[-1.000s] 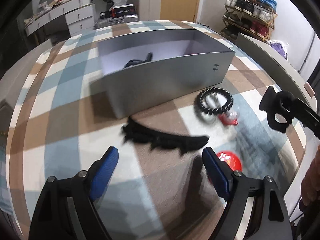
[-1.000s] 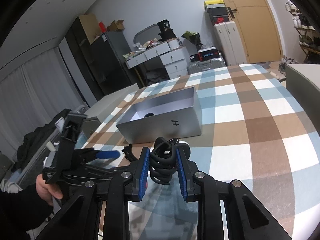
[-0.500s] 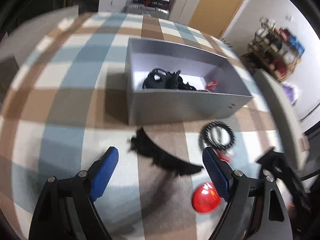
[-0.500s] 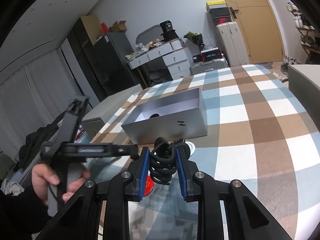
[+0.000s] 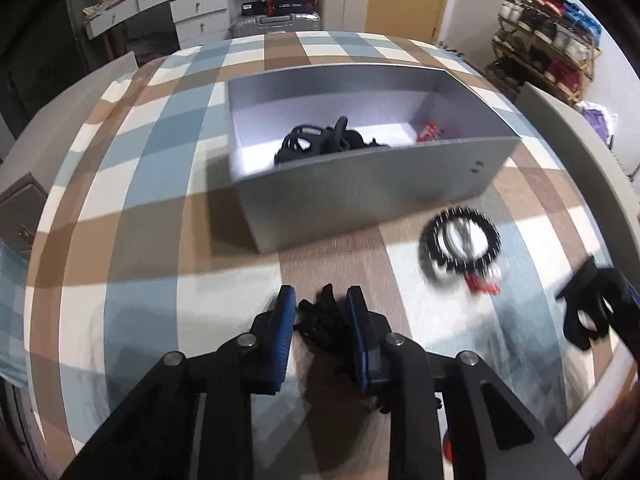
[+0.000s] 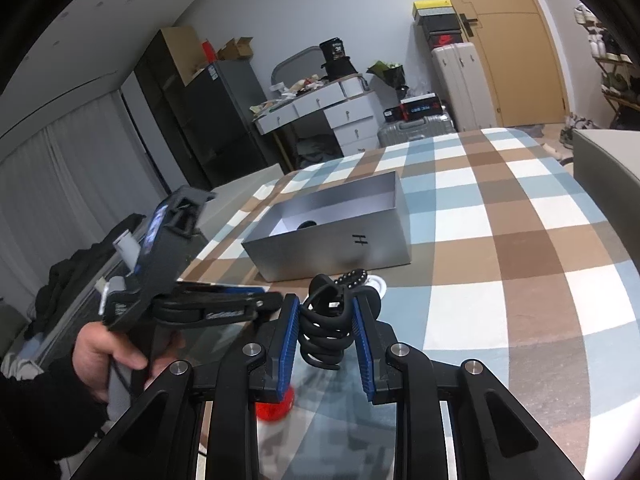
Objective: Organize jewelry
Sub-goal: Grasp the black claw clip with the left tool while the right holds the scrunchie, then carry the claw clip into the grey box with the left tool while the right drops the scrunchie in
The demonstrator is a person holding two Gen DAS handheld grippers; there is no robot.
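Pickup step: the left gripper (image 5: 322, 312) has just closed, jaws pinching the black comb (image 5: 326, 322) on the desk (image 5: 140, 280), where a second ago they stood spread around it. The right gripper (image 6: 326, 322) pinches a coiled black tie (image 6: 324, 332). Next, lift both to the box (image 5: 360, 196).

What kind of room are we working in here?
Likely a lived-in home room, perhaps a bedroom: a shoe rack, a cluttered white drawer desk, suitcases, and a checked cloth over the work surface.
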